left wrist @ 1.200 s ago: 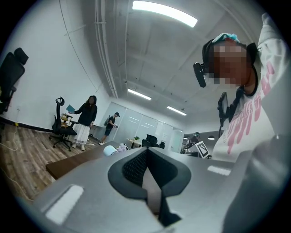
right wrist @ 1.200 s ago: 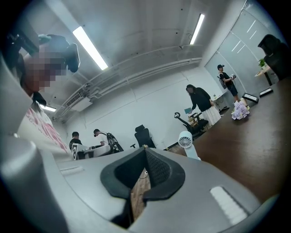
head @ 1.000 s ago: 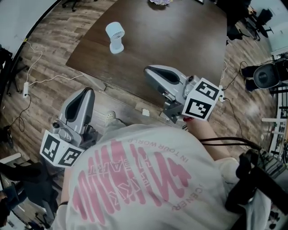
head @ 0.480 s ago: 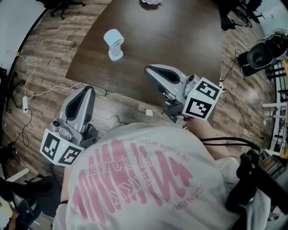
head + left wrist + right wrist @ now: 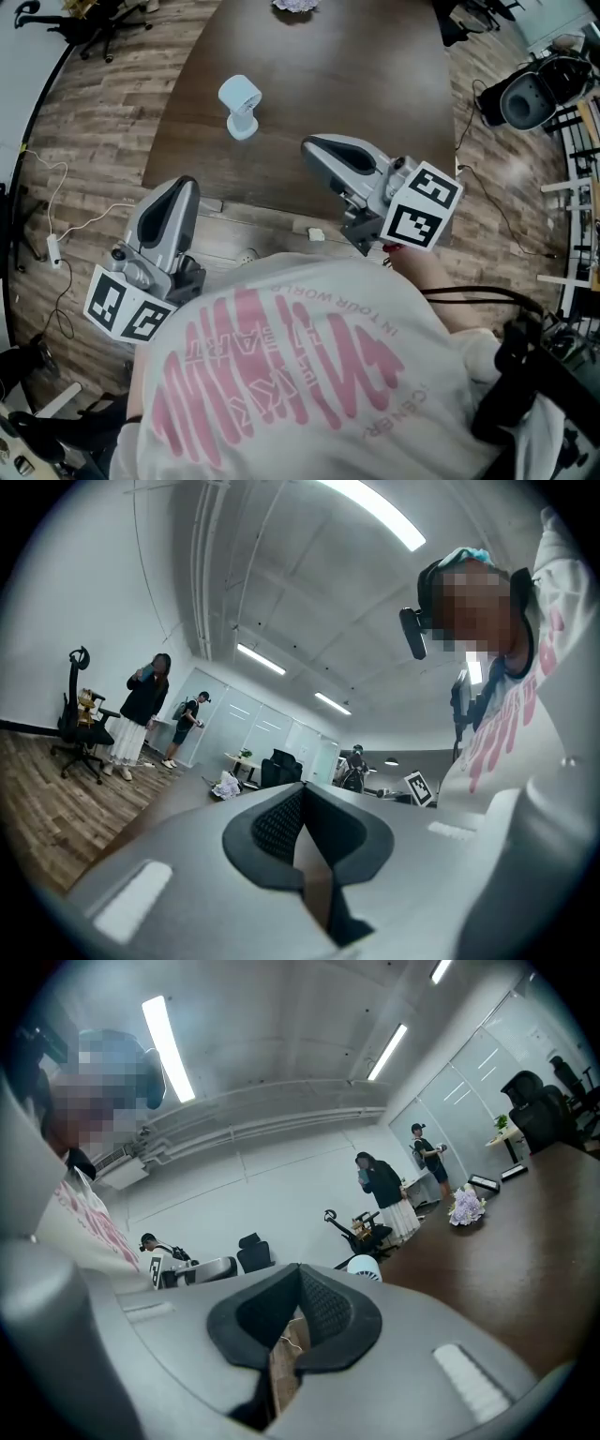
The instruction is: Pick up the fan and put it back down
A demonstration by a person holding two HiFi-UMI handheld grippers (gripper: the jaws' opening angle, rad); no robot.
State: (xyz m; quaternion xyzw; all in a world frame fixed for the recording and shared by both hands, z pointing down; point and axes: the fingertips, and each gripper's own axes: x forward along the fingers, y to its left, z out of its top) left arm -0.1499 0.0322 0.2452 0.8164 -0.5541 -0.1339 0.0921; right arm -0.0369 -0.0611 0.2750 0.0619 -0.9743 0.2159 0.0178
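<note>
- The fan (image 5: 240, 106) (small, white and pale blue) stands upright on the dark brown table (image 5: 375, 75), in the table's near-left part and clear of both tools.
- The left gripper (image 5: 182, 187) sits by the table's near-left corner. From its tip, the fan lies at about 1 o'clock in the head view.
- In the left gripper view, the jaws of the left gripper (image 5: 302, 791) are pressed together at the tips, with nothing between them.
- The right gripper (image 5: 310, 146) shows above the near part of the table. From its tip, the fan lies at about 10 o'clock, well apart.
- In the right gripper view, the jaws of the right gripper (image 5: 298, 1272) meet at the tips and pinch nothing. The fan (image 5: 364, 1267) shows just beyond them, at about 1 o'clock.
- A bunch of pale flowers (image 5: 293, 5) lies at the far edge of the table, at 12 o'clock.
- A white cable (image 5: 70, 202) runs over the wooden floor (image 5: 103, 103), at 9 o'clock.
</note>
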